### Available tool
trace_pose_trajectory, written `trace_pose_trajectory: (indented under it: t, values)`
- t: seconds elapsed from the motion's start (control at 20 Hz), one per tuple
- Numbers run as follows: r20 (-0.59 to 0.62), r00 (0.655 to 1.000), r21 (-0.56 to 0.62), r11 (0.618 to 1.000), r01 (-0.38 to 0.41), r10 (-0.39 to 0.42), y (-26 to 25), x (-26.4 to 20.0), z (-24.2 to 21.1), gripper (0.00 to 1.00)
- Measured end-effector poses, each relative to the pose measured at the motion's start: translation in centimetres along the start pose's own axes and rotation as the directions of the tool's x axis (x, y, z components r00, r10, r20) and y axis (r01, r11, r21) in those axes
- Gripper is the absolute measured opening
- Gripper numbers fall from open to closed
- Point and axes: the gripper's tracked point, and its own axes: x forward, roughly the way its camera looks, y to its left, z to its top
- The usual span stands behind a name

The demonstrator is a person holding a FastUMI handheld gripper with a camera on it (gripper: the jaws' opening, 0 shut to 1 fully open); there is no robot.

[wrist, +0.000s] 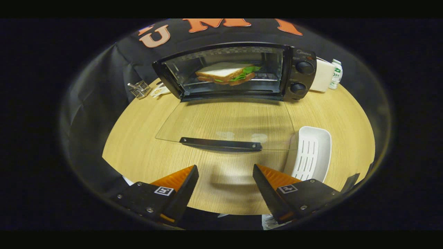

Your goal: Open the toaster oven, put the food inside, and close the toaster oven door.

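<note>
A black toaster oven (297, 74) stands at the far side of the round wooden table (138, 138). Its glass door (228, 121) lies folded down flat toward me, with the dark handle (220, 143) along its near edge. A sandwich (228, 73) with white bread and green lettuce rests on the rack inside the oven. My gripper (225, 171) is open and holds nothing. Its fingertips hover above the table just short of the door handle, one to each side of the handle's middle.
A white slotted tray (311, 154) lies right of the door, just beyond the right finger. Right of the oven stand a white box (322, 76) and a small carton (335, 74). A small wire rack (140, 89) and a white item (160, 91) lie left of the oven.
</note>
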Motion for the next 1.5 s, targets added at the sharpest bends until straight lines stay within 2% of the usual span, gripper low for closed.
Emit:
trace_pose_trajectory:
  t: [0.3,0.55,0.75,1.05,1.3,1.45,1.5]
  values:
    - [-0.024,0.997,0.016,0.998,0.068,-0.067,0.1,2.6,0.4,0.93]
    - [-0.047,0.993,0.044,0.993,0.112,-0.11,0.6,4.1,1.0,0.89]
    - [-0.05,0.989,0.022,0.99,0.139,-0.138,0.7,4.2,1.2,0.88]
    - [0.01,0.993,0.028,0.992,0.119,-0.12,1.4,1.7,3.1,0.87]
    - [0.124,0.988,0.003,0.996,0.094,-0.094,1.6,-2.6,6.2,0.87]
    - [0.135,0.987,-0.012,0.996,0.089,-0.086,1.6,-3.1,7.8,0.86]
    - [0.149,0.985,-0.01,0.996,0.089,-0.086,1.6,-1.4,9.5,0.86]
